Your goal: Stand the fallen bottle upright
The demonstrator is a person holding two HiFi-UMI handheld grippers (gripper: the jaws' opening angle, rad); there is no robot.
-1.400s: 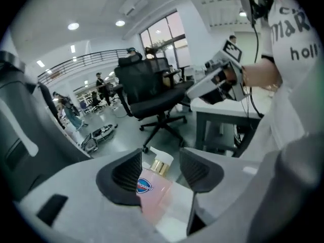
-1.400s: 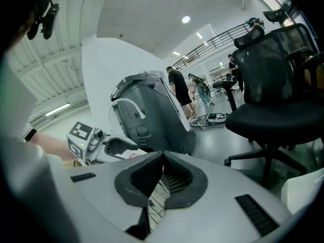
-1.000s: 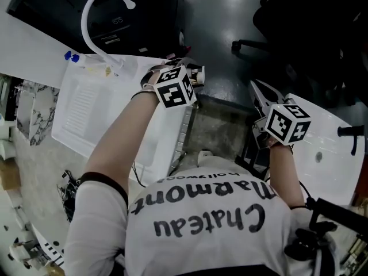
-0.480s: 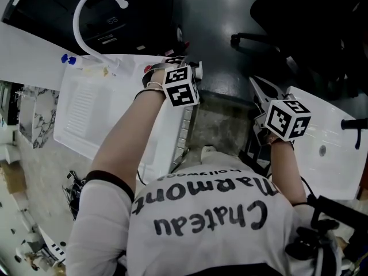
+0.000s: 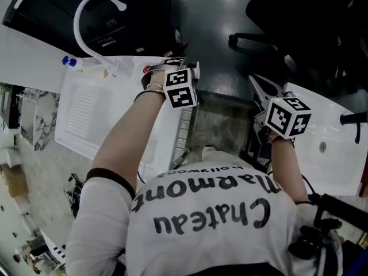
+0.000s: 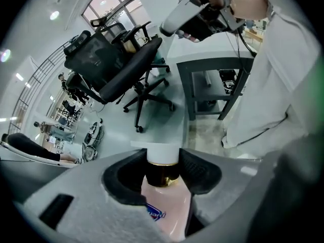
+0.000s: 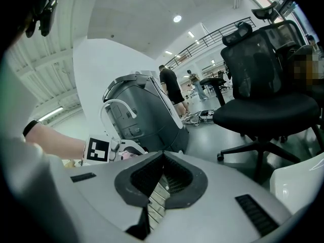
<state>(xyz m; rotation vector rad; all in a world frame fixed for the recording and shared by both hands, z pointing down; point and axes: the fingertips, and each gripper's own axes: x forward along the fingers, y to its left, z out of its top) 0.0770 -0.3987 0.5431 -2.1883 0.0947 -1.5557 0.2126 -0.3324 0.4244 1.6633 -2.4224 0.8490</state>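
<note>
Left gripper view: bottle (image 6: 164,201) neck lay between closing fingers (image 6: 200,173) of left gripper (image 6: 163,168), pads touching; right gripper (image 7: 161,173) fingers met, empty. Uprighting judged not yet done.

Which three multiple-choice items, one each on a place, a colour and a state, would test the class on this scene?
1. Where is the bottle?
A inside a box
B between the jaws of the left gripper
C on a shelf

2. What colour is the bottle's cap?
A white
B blue
C black

3. How do the jaws of the right gripper stand?
A wide apart
B shut on a cup
C together, with nothing between them

Answers:
1. B: the left gripper view shows its jaws closing with the bottle between them.
2. A: the cap is white, above a gold collar.
3. C: the right gripper view shows the jaw tips meeting, empty.
</note>
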